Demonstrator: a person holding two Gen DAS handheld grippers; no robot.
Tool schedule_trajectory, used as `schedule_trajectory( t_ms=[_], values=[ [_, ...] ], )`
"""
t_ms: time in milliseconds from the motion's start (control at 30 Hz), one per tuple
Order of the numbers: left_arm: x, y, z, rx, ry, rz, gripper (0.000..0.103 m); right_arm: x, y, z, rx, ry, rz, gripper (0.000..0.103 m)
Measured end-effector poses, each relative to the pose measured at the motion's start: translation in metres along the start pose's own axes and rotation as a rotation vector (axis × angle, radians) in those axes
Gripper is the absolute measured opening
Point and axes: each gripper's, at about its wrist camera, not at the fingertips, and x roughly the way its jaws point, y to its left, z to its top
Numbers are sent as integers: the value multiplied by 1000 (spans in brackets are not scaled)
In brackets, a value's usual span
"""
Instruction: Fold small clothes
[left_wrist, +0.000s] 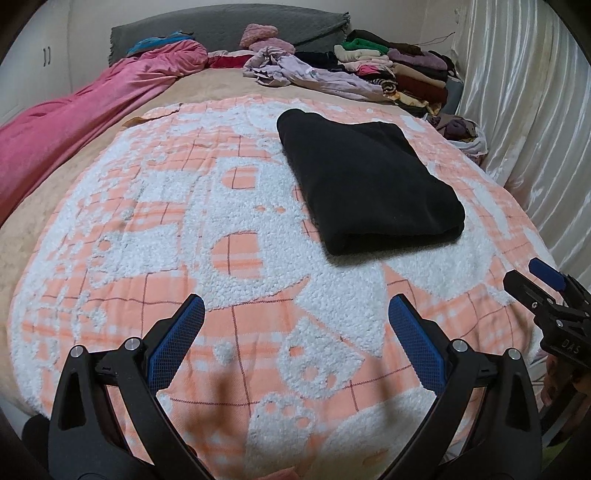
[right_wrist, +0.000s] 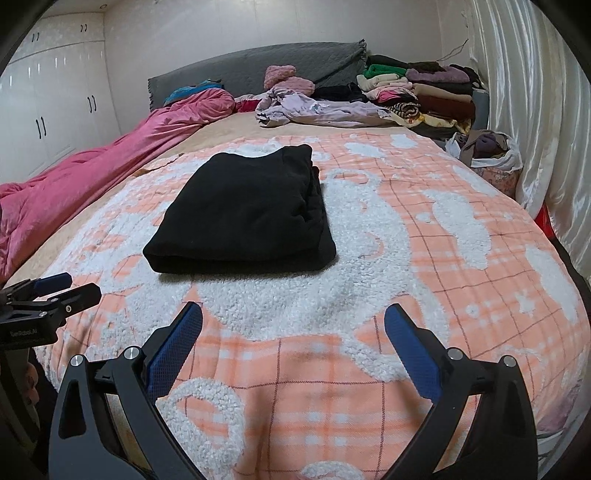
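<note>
A black garment lies folded into a thick rectangle on the orange-and-white blanket. It also shows in the right wrist view. My left gripper is open and empty, hovering over the blanket short of the garment and to its left. My right gripper is open and empty, just in front of the garment's near edge. The right gripper shows at the right edge of the left wrist view; the left gripper shows at the left edge of the right wrist view.
A crumpled lilac garment and a stack of folded clothes lie at the head of the bed. A pink duvet runs along the left side. A bag of clothes sits by the white curtain at the right.
</note>
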Motion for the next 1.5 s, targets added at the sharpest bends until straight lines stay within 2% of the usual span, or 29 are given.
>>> schedule_trajectory(
  t_ms=[1500],
  values=[
    [-4,5,-2,-5,-2,3,93,1,5,-3,-16,21,-7,98]
  ],
)
